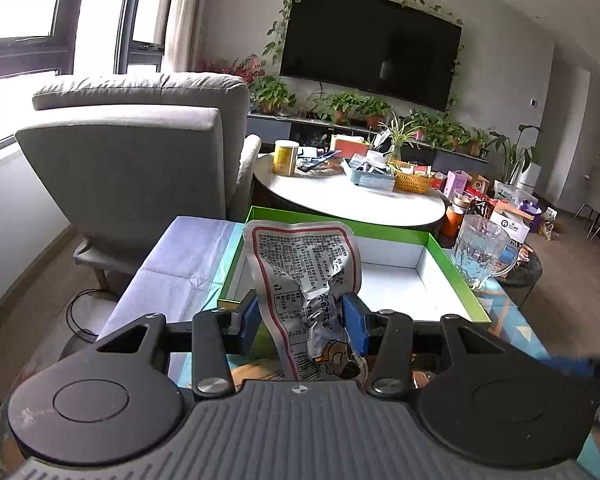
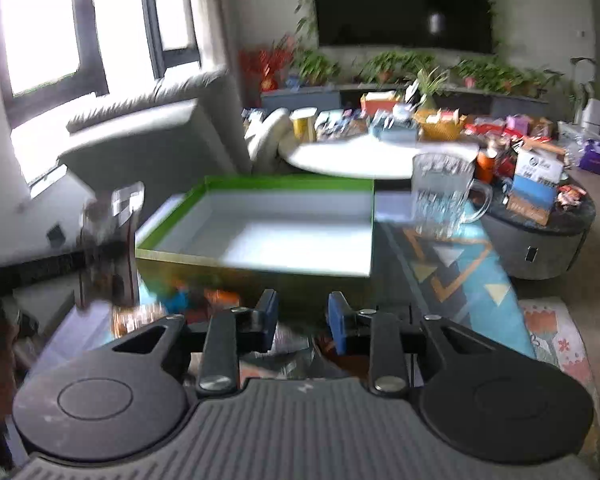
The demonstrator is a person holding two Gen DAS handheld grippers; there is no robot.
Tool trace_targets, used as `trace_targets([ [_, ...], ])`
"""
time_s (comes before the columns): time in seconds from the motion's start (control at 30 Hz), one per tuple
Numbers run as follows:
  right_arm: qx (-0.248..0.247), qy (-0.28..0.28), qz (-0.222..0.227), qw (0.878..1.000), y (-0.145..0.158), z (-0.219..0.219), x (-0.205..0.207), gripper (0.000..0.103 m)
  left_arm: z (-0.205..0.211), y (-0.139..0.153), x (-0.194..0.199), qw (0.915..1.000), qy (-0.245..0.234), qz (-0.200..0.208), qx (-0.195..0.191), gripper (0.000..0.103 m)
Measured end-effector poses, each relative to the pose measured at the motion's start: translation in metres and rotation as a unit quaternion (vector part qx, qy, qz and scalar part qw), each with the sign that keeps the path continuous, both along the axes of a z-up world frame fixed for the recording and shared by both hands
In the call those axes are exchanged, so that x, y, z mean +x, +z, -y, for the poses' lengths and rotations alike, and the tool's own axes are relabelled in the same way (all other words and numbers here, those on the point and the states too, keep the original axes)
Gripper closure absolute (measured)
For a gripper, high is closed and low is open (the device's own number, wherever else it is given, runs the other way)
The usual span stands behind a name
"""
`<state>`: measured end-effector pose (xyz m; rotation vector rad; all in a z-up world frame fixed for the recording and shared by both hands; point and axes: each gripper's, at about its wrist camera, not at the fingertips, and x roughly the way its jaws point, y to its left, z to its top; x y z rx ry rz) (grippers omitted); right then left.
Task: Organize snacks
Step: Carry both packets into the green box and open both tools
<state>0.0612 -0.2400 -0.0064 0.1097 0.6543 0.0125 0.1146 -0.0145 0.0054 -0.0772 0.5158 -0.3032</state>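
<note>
Snack packet is hanging clamped in the left tongs, above the worktop's near edge, short of the green box. Right tongs appear clenched empty. Next: carrying packet over box, releasing.

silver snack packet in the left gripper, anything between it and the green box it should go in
Nothing visible does. The silver snack packet is clamped in the left gripper, and the green box lies open just beyond it, with no lid and nothing seen inside. The glass mug stands off the box's right side.
</note>
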Motion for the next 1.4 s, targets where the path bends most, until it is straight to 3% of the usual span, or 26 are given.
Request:
trace_targets([
  [0.03, -0.001, 0.002, -0.018, 1.0, -0.008, 0.003, -0.002, 0.082, 0.0, -0.002, 0.003, 1.0, -0.001, -0.004, 0.0, 0.061],
  [0.13, 0.01, -0.01, -0.076, 0.997, -0.033, 0.015, -0.016, 0.058, -0.001, -0.01, 0.009, 0.9998, 0.001, -0.018, -0.007, 0.061],
  [0.17, 0.017, -0.017, -0.092, 0.995, -0.04, 0.02, -0.025, 0.056, -0.001, -0.011, 0.011, 0.9997, 0.002, -0.021, -0.009, 0.061],
  [0.27, 0.026, -0.019, -0.119, 0.992, -0.047, 0.027, -0.049, 0.056, 0.001, -0.012, 0.013, 0.9996, 0.003, -0.025, -0.012, 0.061],
  [0.37, 0.033, 0.017, -0.127, 0.991, -0.045, 0.026, -0.071, 0.053, 0.005, -0.009, 0.01, 0.9996, -0.005, -0.021, -0.018, 0.061],
  [0.57, -0.021, 0.054, -0.171, 0.984, -0.063, 0.003, -0.075, 0.054, 0.005, 0.001, -0.009, 0.9997, -0.013, -0.003, -0.018, 0.061],
  [0.6, -0.022, 0.054, -0.183, 0.981, -0.069, 0.002, -0.072, 0.061, 0.004, 0.003, -0.012, 0.9998, -0.012, 0.0, -0.017, 0.061],
  [0.63, -0.017, 0.052, -0.185, 0.981, -0.07, 0.002, -0.072, 0.062, 0.003, 0.004, -0.014, 0.9998, -0.011, 0.003, -0.015, 0.061],
  [0.83, -0.029, 0.042, -0.091, 0.995, -0.034, 0.001, -0.07, 0.063, -0.002, 0.015, -0.014, 0.9997, 0.001, 0.018, -0.014, 0.061],
  [1.07, -0.012, 0.022, 0.02, 0.999, 0.017, -0.001, -0.003, 0.063, 0.003, 0.026, 0.005, 0.9995, -0.002, 0.031, -0.005, 0.061],
  [1.23, 0.015, 0.007, 0.025, 1.0, 0.028, 0.008, 0.056, 0.063, 0.011, 0.029, 0.039, 0.9996, -0.005, 0.028, -0.003, 0.061],
  [1.4, 0.016, -0.004, 0.012, 1.0, 0.02, 0.013, 0.101, 0.063, 0.023, 0.022, 0.07, 0.9995, -0.012, 0.027, 0.01, 0.061],
])
